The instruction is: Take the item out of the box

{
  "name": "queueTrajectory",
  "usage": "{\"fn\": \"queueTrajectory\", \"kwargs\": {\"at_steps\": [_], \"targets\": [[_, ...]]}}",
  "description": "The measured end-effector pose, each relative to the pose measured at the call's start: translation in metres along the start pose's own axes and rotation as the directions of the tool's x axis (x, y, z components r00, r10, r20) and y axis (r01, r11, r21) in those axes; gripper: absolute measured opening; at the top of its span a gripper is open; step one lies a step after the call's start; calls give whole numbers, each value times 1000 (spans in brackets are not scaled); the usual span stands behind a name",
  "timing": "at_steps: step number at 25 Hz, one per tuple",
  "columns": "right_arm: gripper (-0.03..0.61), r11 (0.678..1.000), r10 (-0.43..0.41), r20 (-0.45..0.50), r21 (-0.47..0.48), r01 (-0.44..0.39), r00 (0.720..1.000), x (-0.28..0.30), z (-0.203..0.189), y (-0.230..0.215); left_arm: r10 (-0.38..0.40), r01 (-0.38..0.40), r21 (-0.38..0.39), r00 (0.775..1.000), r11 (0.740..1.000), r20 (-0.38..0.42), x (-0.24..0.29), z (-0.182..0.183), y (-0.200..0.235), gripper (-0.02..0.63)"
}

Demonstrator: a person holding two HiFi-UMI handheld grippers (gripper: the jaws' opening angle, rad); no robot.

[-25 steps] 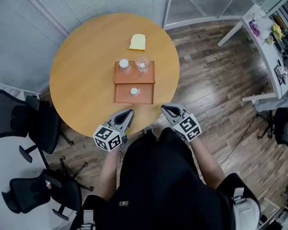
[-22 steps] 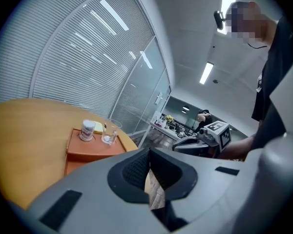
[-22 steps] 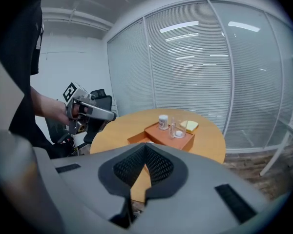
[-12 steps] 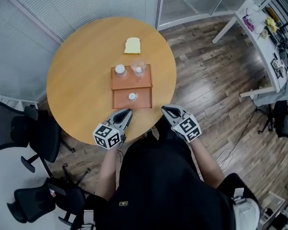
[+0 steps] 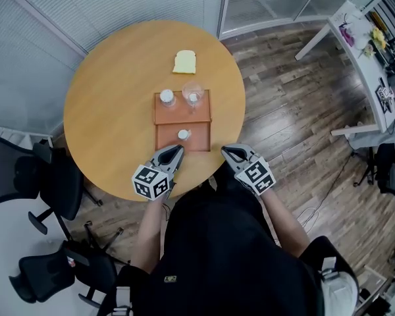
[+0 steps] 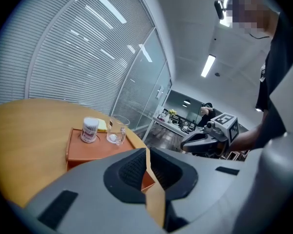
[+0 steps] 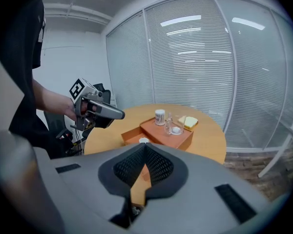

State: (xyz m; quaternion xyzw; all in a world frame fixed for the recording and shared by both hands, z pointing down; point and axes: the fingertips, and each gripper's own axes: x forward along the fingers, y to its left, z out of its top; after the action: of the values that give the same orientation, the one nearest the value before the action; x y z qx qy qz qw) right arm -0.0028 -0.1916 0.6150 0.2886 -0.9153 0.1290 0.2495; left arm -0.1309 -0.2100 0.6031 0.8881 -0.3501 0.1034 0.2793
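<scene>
An orange box (image 5: 171, 139) lies open on the round wooden table (image 5: 112, 110), with a small white item (image 5: 183, 134) in its near half. Its far half (image 5: 182, 112) carries a white container (image 5: 166, 97) and a clear glass (image 5: 193, 96). My left gripper (image 5: 178, 149) is shut and empty, its tip just short of the box's near edge. My right gripper (image 5: 224, 149) is also shut and empty, off the table's rim to the right of the box. In the right gripper view the white item (image 7: 144, 140) shows just beyond the closed jaws.
A yellow sponge-like slab (image 5: 184, 62) lies on the table beyond the box. Black office chairs (image 5: 33, 176) stand at the left. A white desk (image 5: 362, 64) with clutter is at the far right, and blinds and glass walls ring the table.
My left gripper has crept forward and down toward the near edge of the box. The right gripper has hardly shifted. Both stay shut.
</scene>
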Motion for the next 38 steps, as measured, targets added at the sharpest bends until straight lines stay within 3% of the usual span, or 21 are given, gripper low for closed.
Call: {"fn": "queueTrajectory", "kwargs": {"at_steps": [12,17,26,38], "targets": [[5,998,65,-33,-14,-66,997,22,4,-3,87,-77,75,985,994,-146,36,-29,39,176],[5,997,75,-55,-25,-77,996,28,1,-9,153,-110,179,957,978,-246,51,-51,58,202],[5,995,97,-81,-15,-98,992,36,-2,-15,196,-137,199,926,970,-321,71,-68,81,248],[5,993,111,-117,-37,-116,987,41,-4,-25,194,-105,235,898,966,-395,95,-87,91,256]]}}
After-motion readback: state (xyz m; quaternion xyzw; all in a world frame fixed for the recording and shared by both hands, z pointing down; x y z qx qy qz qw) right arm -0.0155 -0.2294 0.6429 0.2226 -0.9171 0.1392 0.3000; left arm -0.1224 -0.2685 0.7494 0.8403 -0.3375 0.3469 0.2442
